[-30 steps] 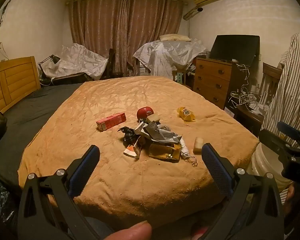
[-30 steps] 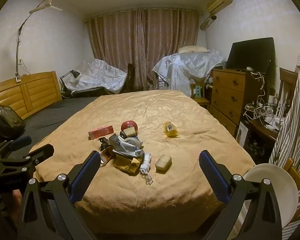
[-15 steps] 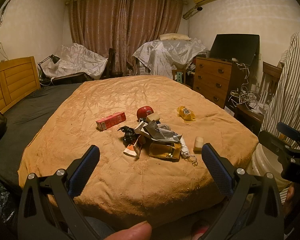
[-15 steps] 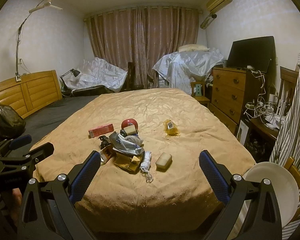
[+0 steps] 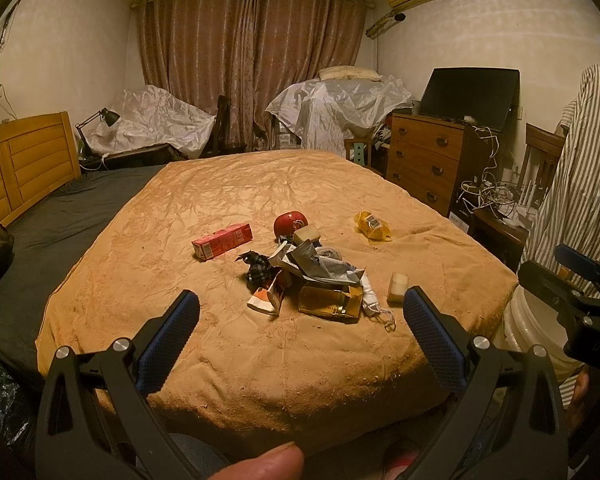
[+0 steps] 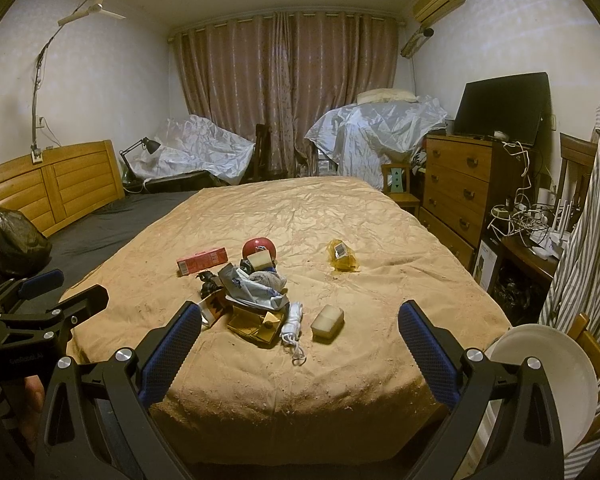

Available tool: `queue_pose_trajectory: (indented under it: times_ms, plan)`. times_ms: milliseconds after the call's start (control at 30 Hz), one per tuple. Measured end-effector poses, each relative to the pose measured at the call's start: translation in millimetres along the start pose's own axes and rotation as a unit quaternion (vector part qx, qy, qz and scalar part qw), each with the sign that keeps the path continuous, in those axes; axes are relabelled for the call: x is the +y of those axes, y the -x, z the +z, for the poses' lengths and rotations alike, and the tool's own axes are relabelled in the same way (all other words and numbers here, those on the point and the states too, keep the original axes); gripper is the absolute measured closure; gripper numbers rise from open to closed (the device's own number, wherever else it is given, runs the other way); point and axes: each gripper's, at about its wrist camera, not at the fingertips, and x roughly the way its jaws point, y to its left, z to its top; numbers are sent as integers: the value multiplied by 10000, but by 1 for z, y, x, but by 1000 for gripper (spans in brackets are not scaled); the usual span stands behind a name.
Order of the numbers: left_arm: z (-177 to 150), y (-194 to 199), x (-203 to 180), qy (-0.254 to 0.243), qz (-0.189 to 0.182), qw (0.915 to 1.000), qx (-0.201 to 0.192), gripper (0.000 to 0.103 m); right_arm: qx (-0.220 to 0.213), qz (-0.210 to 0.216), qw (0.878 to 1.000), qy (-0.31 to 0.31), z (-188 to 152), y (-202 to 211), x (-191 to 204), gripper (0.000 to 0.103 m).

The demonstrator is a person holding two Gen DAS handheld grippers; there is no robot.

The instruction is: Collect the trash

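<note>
Starting at the left of the orange bedspread [image 5: 228,360], a red carton [image 5: 222,242] lies flat on its long side, apart from the main heap of trash [image 5: 308,280] in the middle of the bed. That heap holds a dark crumpled scrap [image 5: 256,270], an orange-and-white wrapper [image 5: 266,298], a grey crumpled bag [image 5: 320,266], a flattened gold box [image 5: 328,302] and what looks like a white face mask [image 5: 372,304] with its loop trailing toward the near edge, though the dim light makes that hard to confirm. Behind the heap a red round object [image 5: 290,222] touches a small pale block [image 5: 306,236]. Just right of the heap a beige block [image 5: 398,284] sits alone, and farther back to the right a yellow wrapper [image 5: 372,226] lies well apart from everything else. The left gripper [image 5: 300,320] hovers over the near edge of the bed with its blue-padded fingers spread wide and nothing between them; a fingertip [image 5: 268,462] shows at the bottom of its view. The right gripper [image 6: 300,324] hangs likewise near the foot of the bed, spread wide and empty. A white bucket [image 6: 556,376] stands at the bed's near right corner, beside the right gripper.
</note>
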Motion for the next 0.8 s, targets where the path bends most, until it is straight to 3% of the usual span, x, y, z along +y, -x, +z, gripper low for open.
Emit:
queue_pose_trajectory:
  times_ms: [800]
  plan:
    - [0,-3,5,5,-4,10000,19,5,32,-4,10000,11,-3,-4,-1,5]
